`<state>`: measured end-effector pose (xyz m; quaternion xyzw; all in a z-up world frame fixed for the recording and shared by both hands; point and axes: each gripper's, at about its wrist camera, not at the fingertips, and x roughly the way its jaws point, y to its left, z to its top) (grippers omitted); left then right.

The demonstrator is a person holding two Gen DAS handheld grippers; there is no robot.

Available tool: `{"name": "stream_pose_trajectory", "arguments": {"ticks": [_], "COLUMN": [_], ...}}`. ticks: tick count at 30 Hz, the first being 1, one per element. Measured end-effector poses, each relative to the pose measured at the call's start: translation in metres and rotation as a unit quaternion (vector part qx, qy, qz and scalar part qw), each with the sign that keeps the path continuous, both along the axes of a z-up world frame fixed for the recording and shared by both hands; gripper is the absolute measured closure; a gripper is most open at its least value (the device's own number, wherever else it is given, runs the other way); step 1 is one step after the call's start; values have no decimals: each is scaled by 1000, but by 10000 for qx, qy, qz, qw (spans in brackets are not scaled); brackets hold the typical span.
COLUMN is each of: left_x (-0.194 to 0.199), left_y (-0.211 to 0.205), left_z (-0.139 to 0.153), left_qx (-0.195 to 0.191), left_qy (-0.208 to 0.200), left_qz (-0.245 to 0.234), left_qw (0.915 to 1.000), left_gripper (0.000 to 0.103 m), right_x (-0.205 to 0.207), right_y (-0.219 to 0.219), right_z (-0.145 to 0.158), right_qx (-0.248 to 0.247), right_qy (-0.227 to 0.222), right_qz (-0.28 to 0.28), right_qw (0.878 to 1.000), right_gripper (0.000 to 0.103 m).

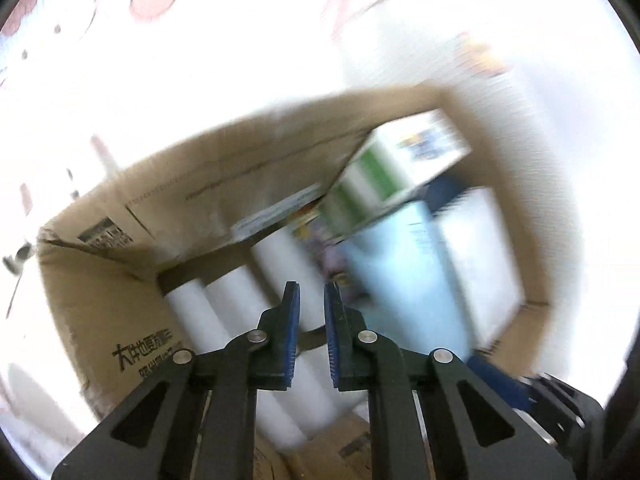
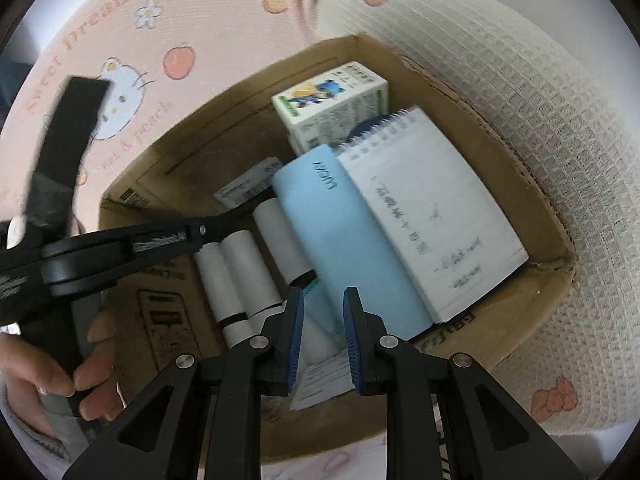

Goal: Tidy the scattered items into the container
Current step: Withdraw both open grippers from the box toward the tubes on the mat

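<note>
Now, from your right wrist view, your left gripper (image 2: pixel 248 210) reaches in from nine o'clock over the box (image 2: pixel 532 184), its tips above the white rolls (image 2: pixel 240 276); its own camera shows the jaws slightly parted on nothing. At centre lies the blue book (image 2: pixel 352 240), the notepad (image 2: pixel 432 216) at three o'clock, a carton (image 2: pixel 332 104) at twelve. Your right gripper (image 2: pixel 323 336) hovers at six o'clock, jaws apart, empty. I judge the box nearly packed: lift both grippers straight up, clear of the walls, before seeking strays.

"LUCKY" on blue notebook (image 2: pixel 352 240)
</note>
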<state>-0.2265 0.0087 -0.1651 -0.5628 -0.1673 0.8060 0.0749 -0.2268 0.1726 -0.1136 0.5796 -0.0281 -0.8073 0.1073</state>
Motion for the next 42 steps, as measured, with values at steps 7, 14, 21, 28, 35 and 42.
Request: {"name": "stream_pose_trajectory", "arguments": {"ticks": [7,14,21,28,35,42], "left_x": [48,85,130,175,213,225], "left_y": [-27,-37,-54,-79,-113,-158], "left_z": [31,43,46,39,20,-12], "left_qx": [292,459,691,500,279,376], "left_qy": [1147,1382,1725,2018,1954,1678], "left_qz": [-154,13,-14,168,532,934], "left_qw": [9928,9893,9826,9780,9789,9807], "left_gripper": [89,89,89,88,88,88], "right_x": [33,80,116,155,172,190], "right_y": [-29,-75,-107,-125,-144,-177], "right_z": [16,42,59,66,40,31], "right_qx": [58,309,354,-189,-216,151], "right_qy": [336,947,1650,2260,2105,2315], "right_qz": [230,804,962,968,825,1340], "right_qw": [9992,9918,9809,9691,9739,9634], "right_gripper": [86,86,86,86,86,86]}}
